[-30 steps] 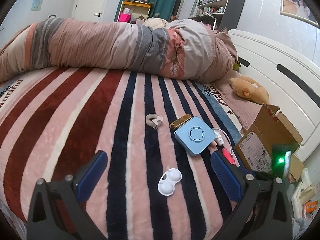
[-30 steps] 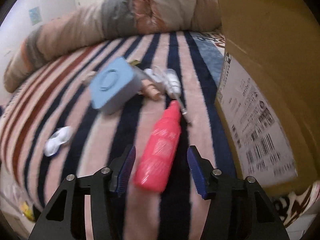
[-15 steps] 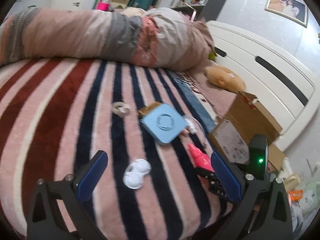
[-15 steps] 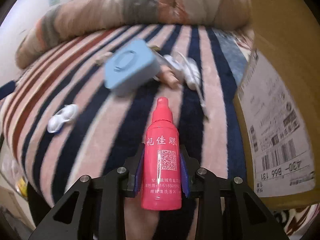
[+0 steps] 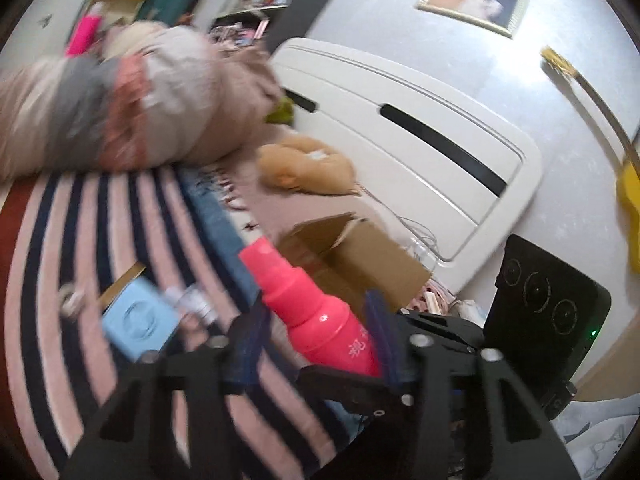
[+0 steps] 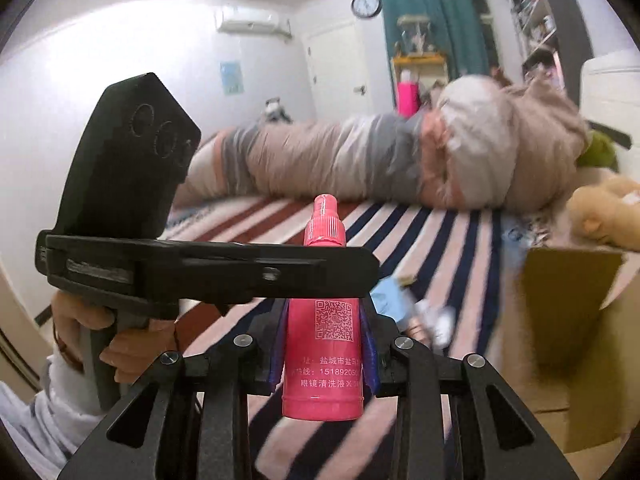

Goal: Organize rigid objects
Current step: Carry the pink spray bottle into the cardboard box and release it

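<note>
The right gripper (image 6: 324,356) has its jaws clamped on a pink plastic spray bottle (image 6: 323,344) above the striped bed (image 6: 448,240), while the left gripper's (image 5: 316,336) jaws are closing around that bottle.

the left wrist view is smeared by motion: the rolled duvet (image 5: 120,108) and the blue box (image 5: 138,322) on the bed have soft edges, and the small white things (image 5: 192,302) beside the box cannot be named. the left tool (image 5: 316,332) has its jaws closing around the pink spray bottle (image 5: 316,312); whether its pads press the bottle is unclear, since the bottle's base is hidden behind the fingers. in the right wrist view the left tool's body (image 6: 208,272) covers the bottle's shoulder, the cardboard box (image 6: 568,312) is blurred, and the person's hand (image 6: 104,340) is partly hidden behind the handle
</note>
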`<control>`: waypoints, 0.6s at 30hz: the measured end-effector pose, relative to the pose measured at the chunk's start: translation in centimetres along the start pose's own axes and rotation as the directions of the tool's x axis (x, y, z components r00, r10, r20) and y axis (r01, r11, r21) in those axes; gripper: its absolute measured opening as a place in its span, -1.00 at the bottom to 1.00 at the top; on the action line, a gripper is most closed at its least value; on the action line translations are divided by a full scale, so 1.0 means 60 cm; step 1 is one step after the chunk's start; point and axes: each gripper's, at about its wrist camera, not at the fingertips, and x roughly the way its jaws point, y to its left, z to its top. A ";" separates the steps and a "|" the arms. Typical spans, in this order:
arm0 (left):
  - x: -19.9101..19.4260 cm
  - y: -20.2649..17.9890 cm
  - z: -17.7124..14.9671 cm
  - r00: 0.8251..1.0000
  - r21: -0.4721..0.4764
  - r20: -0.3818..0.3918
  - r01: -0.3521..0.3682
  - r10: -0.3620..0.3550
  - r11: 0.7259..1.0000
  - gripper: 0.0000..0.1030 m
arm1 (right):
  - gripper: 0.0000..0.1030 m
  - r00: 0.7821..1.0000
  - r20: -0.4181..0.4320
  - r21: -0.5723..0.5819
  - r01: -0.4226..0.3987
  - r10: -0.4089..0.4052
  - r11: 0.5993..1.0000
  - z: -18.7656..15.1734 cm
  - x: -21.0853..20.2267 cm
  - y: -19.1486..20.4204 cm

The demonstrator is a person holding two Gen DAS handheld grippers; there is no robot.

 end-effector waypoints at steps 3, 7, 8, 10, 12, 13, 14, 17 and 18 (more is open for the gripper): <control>0.056 -0.061 0.033 0.999 0.095 -0.037 0.000 0.004 0.996 -0.34 | -0.49 0.998 0.025 0.036 0.051 -0.052 0.998 0.004 -0.042 -0.055; 0.152 -0.132 0.058 0.992 0.196 -0.129 0.014 0.012 0.980 -0.40 | -0.49 0.987 -0.002 0.105 0.163 -0.163 0.981 0.003 -0.070 -0.139; 0.174 -0.138 0.062 0.988 0.206 -0.152 0.017 0.015 0.978 -0.40 | -0.49 0.983 -0.014 0.118 0.183 -0.182 0.976 -0.002 -0.078 -0.156; 0.224 -0.152 0.066 0.977 0.219 -0.214 0.028 0.020 0.975 -0.40 | -0.49 0.978 -0.040 0.162 0.208 -0.204 0.965 -0.014 -0.088 -0.194; 0.265 -0.153 0.064 0.964 0.222 -0.264 0.040 0.021 0.974 -0.40 | -0.49 0.974 -0.093 0.215 0.223 -0.208 0.951 -0.032 -0.097 -0.235; 0.282 -0.154 0.062 0.957 0.219 -0.290 0.046 0.020 0.975 -0.40 | -0.49 0.971 -0.110 0.223 0.232 -0.212 0.947 -0.039 -0.100 -0.248; 0.299 -0.154 0.058 0.947 0.211 -0.319 0.049 0.021 0.976 -0.39 | -0.49 0.966 -0.136 0.224 0.248 -0.221 0.943 -0.047 -0.097 -0.260; 0.333 -0.150 0.045 0.928 0.201 -0.369 0.038 0.040 0.979 -0.35 | -0.49 0.946 -0.209 0.214 0.292 -0.248 0.932 -0.062 -0.089 -0.280; 0.339 -0.150 0.042 0.925 0.201 -0.378 0.031 0.048 0.979 -0.35 | -0.48 0.942 -0.223 0.214 0.298 -0.250 0.930 -0.062 -0.086 -0.290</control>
